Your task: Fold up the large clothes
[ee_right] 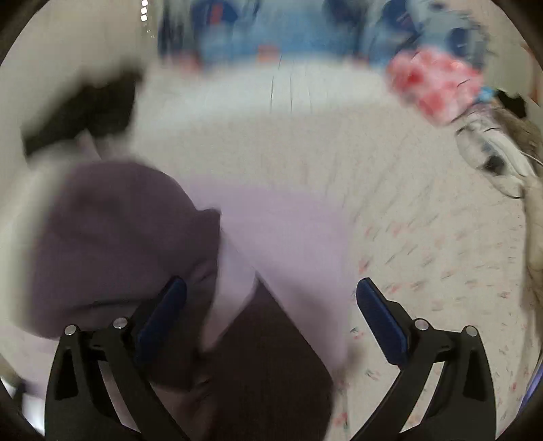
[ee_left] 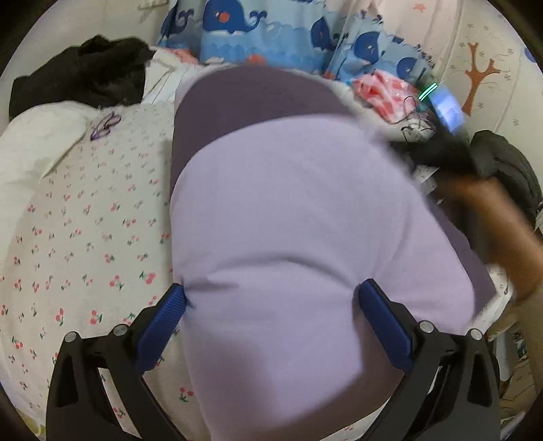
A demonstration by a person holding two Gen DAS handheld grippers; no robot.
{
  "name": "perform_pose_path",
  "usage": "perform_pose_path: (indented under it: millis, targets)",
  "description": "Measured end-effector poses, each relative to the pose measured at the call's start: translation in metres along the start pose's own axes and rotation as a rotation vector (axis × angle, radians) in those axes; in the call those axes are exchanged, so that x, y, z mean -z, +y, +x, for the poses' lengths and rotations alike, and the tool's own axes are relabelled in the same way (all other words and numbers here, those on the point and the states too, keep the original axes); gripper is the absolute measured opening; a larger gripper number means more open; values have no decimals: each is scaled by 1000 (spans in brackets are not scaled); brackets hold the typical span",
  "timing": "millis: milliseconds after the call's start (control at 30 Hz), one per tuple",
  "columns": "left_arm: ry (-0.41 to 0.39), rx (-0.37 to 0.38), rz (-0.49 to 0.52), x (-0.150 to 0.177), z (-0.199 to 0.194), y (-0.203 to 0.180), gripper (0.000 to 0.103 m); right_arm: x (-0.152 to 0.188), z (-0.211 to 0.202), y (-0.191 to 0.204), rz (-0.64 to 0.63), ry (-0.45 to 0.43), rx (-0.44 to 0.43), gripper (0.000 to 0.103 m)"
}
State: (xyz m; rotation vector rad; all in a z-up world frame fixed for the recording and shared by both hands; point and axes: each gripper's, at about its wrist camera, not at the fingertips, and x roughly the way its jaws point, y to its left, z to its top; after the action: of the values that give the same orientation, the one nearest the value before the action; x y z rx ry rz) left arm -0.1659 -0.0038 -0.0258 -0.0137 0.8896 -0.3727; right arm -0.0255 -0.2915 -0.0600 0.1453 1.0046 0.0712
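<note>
1. Closest in, the left gripper [ee_left: 271, 298] stands spread wide, blue pads either side of a bulge of cloth; the left pad touches the fabric's edge, yet nothing is pinched between the two.
2. Over to the right gripper [ee_right: 271, 298], also wide apart and holding nothing. Its view is badly smeared, so fine detail is lost.
3. The lilac garment [ee_left: 298, 237] lies on the cherry-print bedsheet [ee_left: 85, 220], a pale panel lapped over a darker purple layer [ee_left: 244, 98]. From the right wrist the same garment [ee_right: 278, 230] sits below and left of the fingers, bunched in dark folds.
4. Handling call: it looks soft, light and floppy, with no stiffness to hold a crease. It should drape and sag if lifted by one point, so I'd take it at an outer edge or corner, one gripper each side, and keep it taut.
5. Right of the cloth, a person's forearm [ee_left: 492, 217] crosses the frame, blurred.
6. Further back, a black garment [ee_left: 88, 74] heaps at the left.
7. Farthest away, a whale-print fabric [ee_left: 271, 30] and a red-patterned bundle [ee_left: 387, 91] lie at the head of the bed.
</note>
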Motion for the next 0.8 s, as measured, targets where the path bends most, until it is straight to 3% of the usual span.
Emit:
perform_pose_path:
  millis: [167,233,333,467,567,800]
  targets:
    - [12,-87,49,3,5,-9,98,6,-44,-16,-4,-16,3,96]
    - [6,-97,40,5,3,-8,98,24,-87,-29,25,-62,-84,96]
    - [-3,-130,49,5,-1,-13,98,59,-119,-33,23,-77,-168,96]
    - [-25,-224,117,7,-5,-31,98,101,-103,-21,-21,-15,-139,96]
    - [-22,-244,137,9,-5,-36,98,118,-94,-36,116,-10,-212,96]
    - [-26,-256,139,7,-5,-38,98,133,-104,-44,172,-65,-230,96]
